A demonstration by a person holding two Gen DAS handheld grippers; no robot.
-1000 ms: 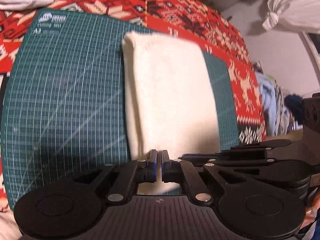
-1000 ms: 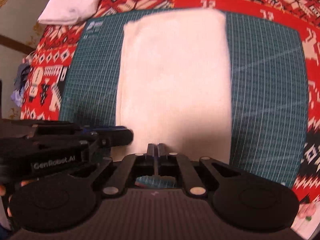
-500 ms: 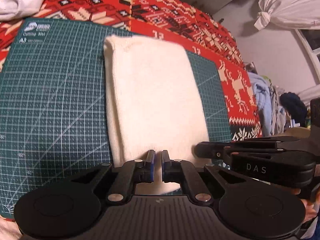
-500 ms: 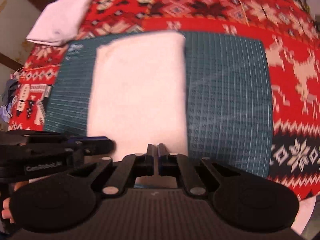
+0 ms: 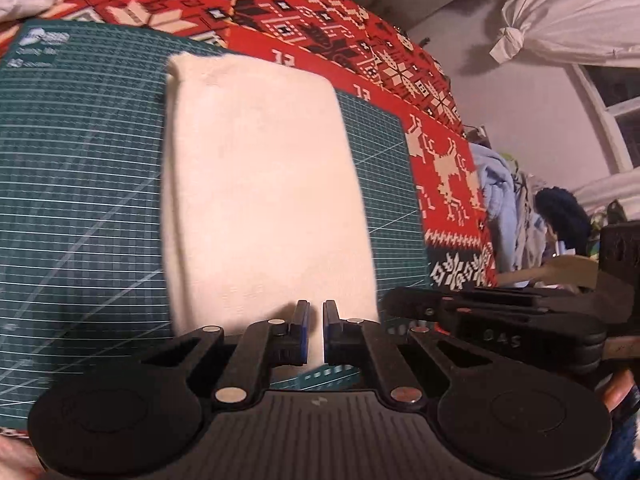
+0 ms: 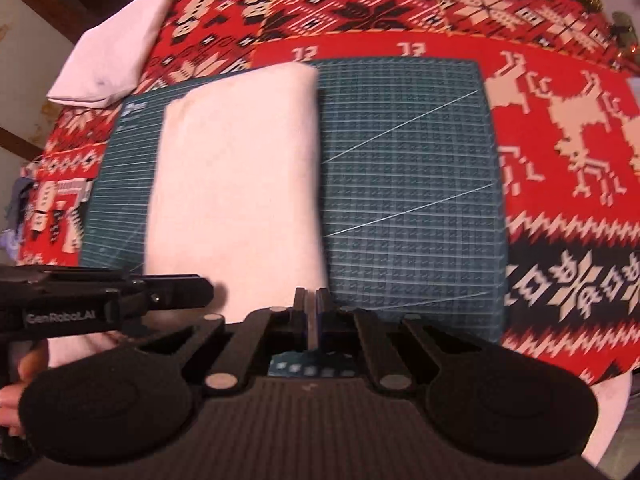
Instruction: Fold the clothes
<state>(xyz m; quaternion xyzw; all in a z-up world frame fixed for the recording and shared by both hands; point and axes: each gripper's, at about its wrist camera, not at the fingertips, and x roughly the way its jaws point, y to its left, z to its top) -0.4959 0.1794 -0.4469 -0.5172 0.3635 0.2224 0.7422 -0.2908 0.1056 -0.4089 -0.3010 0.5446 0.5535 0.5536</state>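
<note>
Your left gripper [image 5: 315, 330] pinches the near edge of the folded cream fabric rectangle [image 5: 264, 196]; your right gripper's [image 6: 311, 316] jaws press together at its near right corner, over the green gridded cutting mat [image 6: 408, 200].

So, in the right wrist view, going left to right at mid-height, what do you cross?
Patterned red cloth → green cutting mat → folded cream cloth → bare mat again → the red cloth's reindeer pattern.
</note>
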